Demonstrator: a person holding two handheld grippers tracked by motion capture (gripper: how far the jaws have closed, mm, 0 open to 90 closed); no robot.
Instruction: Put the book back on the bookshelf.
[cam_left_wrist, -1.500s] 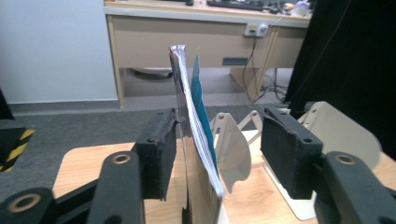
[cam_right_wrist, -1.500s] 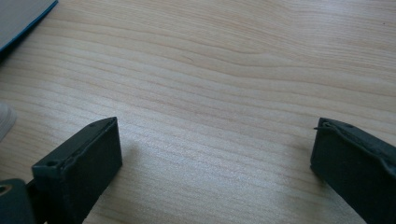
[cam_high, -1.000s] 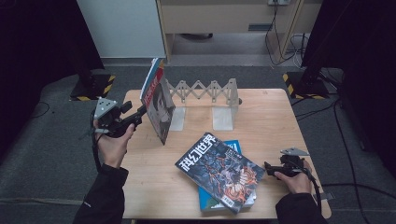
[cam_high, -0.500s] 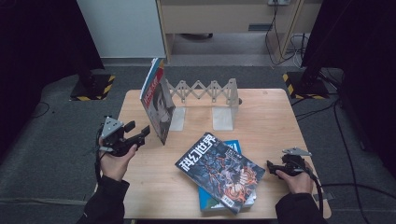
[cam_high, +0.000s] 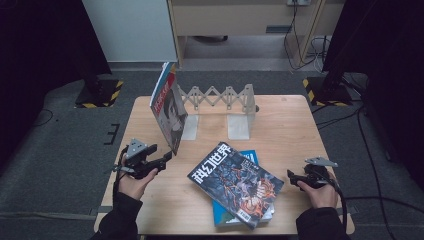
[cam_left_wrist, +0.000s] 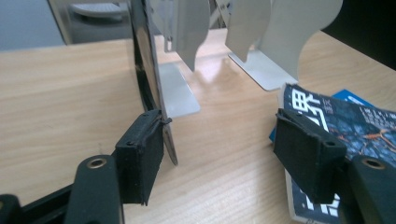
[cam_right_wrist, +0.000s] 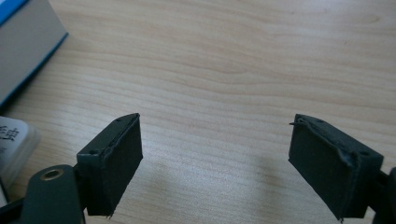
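Mag (cam_high: 170, 112) stands tilted vs left bookend; dark sci-fi mag (cam_high: 235, 181) flat atop blue book (cam_high: 250, 156).

A light wooden table (cam_high: 300, 125) bears a grey metal extendable bookend rack (cam_high: 220, 107). A blue book (cam_high: 250, 212) lies flat near its front edge, under a dark-covered magazine (cam_high: 235, 182).

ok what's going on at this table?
A person with a tool in each hand is shelving books. One book leans upright against the expandable bookend rack. The left tool sits open beside its lower edge, jaws just opening. The right tool rests open on the table, near the flat magazine.
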